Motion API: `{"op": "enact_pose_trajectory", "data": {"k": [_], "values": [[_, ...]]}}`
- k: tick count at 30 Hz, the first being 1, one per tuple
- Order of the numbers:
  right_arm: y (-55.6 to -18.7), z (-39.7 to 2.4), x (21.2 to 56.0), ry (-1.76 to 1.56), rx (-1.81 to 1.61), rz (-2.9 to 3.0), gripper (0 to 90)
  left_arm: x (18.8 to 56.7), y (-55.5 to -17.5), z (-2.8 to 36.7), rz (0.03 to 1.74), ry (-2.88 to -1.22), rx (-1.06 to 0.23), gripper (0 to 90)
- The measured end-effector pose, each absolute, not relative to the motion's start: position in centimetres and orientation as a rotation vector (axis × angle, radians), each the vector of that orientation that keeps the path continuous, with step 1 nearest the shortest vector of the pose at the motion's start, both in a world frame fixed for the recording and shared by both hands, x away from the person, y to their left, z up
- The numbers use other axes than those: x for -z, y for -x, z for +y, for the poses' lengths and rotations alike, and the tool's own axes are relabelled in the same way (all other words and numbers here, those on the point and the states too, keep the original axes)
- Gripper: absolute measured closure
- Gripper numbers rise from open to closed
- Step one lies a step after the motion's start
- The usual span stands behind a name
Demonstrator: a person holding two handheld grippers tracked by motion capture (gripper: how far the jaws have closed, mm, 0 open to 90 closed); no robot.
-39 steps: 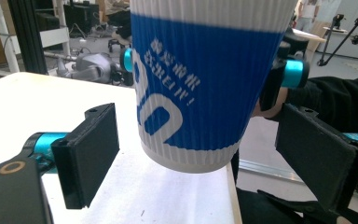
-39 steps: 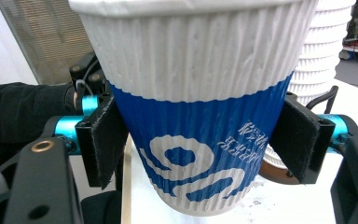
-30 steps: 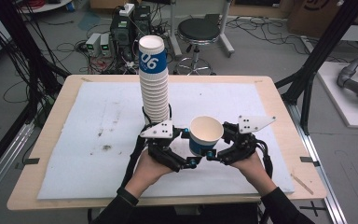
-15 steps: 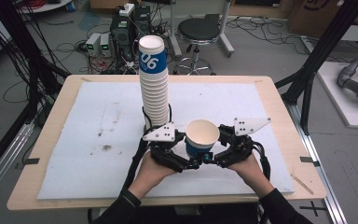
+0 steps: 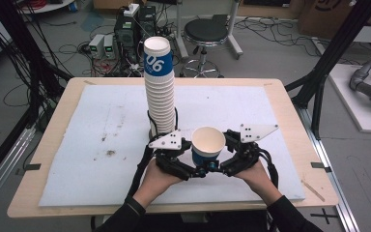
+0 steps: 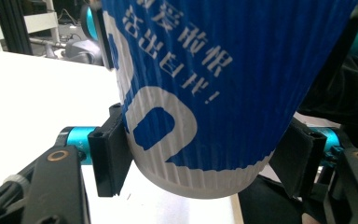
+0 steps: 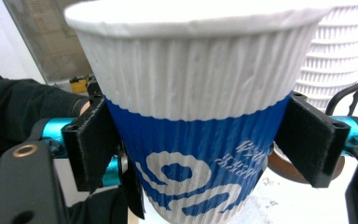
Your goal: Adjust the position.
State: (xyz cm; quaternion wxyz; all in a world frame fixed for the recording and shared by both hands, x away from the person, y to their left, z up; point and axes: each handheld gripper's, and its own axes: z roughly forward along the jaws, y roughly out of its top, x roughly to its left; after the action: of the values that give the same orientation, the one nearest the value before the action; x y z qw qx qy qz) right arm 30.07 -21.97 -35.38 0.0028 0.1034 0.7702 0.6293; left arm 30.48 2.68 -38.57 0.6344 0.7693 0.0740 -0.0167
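A ribbed paper cup (image 5: 207, 145), white above and blue below, stands upright over the mat between both hands. My left gripper (image 5: 195, 170) is shut on its lower blue part; its jaws have just been closing, and both pads (image 6: 114, 154) press the cup (image 6: 205, 70). My right gripper (image 5: 218, 166) is open from the other side. Its jaws have just been opening, and its pads (image 7: 307, 140) flank the cup (image 7: 191, 84) without pressing it.
A tall stack of matching cups (image 5: 159, 92) rises just behind the left gripper, also in the right gripper view as white ribbed rims (image 7: 340, 51). A white mat (image 5: 92, 130) covers the wooden table (image 5: 53, 203). A stool (image 5: 207, 34) and cables lie beyond the far edge.
The left gripper has closed on the cup's lower part, and the right gripper's jaws have spread off it. Cup and hands have stayed almost in place.
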Motion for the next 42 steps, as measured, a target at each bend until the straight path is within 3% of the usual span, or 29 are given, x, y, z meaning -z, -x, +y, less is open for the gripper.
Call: {"op": "enact_pose_trajectory", "data": {"k": [15,22,42], "values": [[-30.03,-22.14,35.02,-0.323,-2.024,2.403,21.1,38.88,-30.52,2.42,0.164,-1.776,0.064,29.9],[-30.08,-22.33,35.08,-0.312,-2.049,2.379,22.7,38.38,-30.33,2.38,0.168,-1.726,0.075,20.5],[-29.90,-21.87,35.32,-0.286,-2.050,2.393,21.1,37.92,-30.19,2.58,0.158,-1.704,0.063,27.3]]}}
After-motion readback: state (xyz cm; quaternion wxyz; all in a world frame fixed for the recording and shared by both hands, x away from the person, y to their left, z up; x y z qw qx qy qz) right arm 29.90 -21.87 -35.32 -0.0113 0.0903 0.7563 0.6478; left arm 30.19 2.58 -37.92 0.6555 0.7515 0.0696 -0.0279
